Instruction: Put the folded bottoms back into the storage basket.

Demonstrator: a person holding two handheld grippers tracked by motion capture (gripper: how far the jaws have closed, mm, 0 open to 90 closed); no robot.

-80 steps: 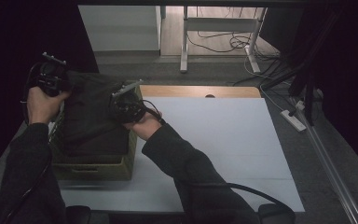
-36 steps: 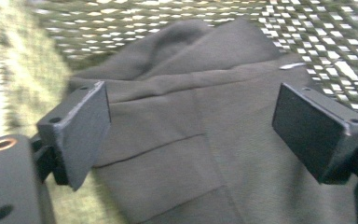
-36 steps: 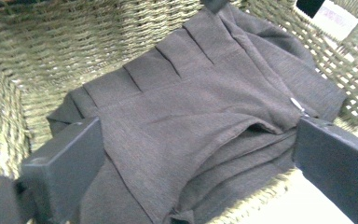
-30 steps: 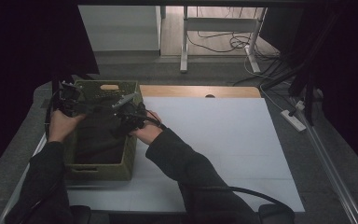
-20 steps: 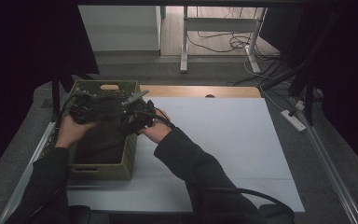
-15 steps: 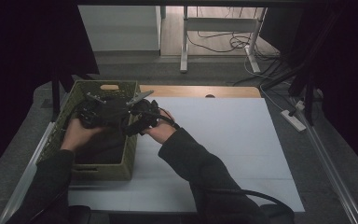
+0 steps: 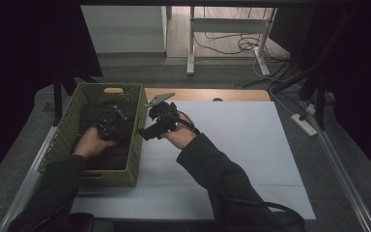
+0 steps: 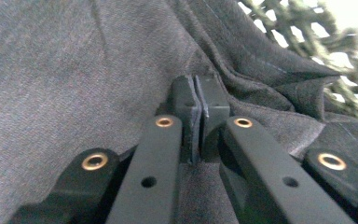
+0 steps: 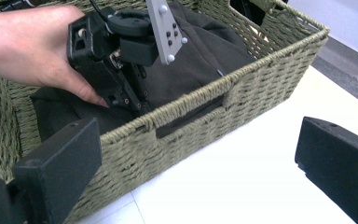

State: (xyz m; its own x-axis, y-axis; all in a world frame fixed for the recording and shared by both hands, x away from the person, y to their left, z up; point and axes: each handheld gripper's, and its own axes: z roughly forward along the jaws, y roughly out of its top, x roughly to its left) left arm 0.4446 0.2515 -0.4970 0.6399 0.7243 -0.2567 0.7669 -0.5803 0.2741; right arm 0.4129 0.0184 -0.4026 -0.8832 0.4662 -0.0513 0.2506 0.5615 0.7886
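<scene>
Soft, limp dark garment (image 8: 74,70) in wicker basket (image 7: 72,121): likely light, best pinched at a fold. Left gripper (image 8: 198,100) just closed, jaws together against cloth; right gripper (image 9: 191,158) apart.

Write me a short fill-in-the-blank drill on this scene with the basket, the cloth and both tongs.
The dark grey cloth lies inside the woven ____.
The left tongs press down on the cloth with jaws ____.
The right tongs hover over the white table with jaws ____.
The basket stands at the table's ____ side in the high view.

Missing words: basket; shut; open; left
</scene>
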